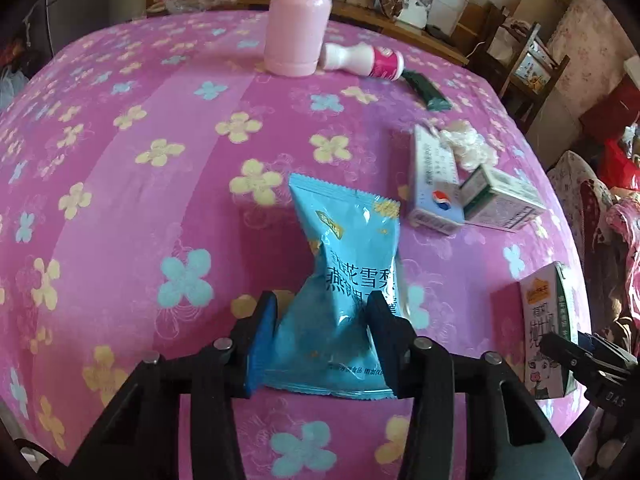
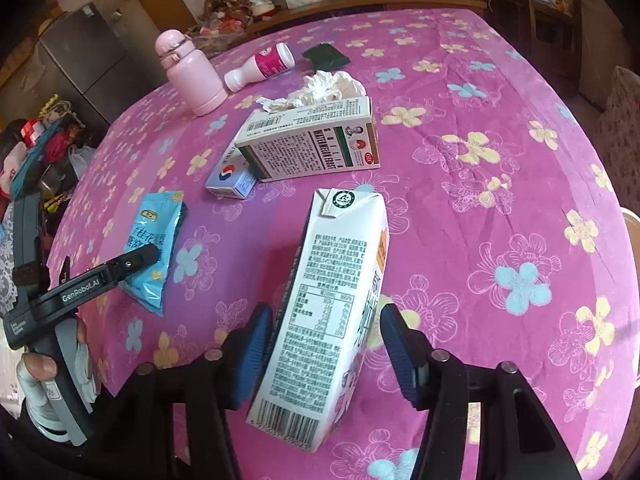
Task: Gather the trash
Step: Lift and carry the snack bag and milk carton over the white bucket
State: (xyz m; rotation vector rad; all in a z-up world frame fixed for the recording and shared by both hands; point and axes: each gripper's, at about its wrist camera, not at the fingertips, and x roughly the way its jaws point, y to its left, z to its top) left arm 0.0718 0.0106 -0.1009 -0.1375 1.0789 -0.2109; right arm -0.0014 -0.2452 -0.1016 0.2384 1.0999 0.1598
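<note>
The tablecloth (image 1: 120, 168) is pink in lighter and darker stripes, scattered with yellow and pale blue flowers and white outlined blooms. The snack packet (image 1: 344, 280) is bright blue with white and dark lettering. The flask (image 1: 296, 28) is pale pink. The small bottle (image 1: 362, 60) is white with a magenta label. The milk carton (image 2: 328, 312) is white with black print and an orange patch. The wrapper (image 2: 325, 56) is dark green.

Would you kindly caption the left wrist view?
Left gripper pinching a blue snack packet over the floral tablecloth.
</note>
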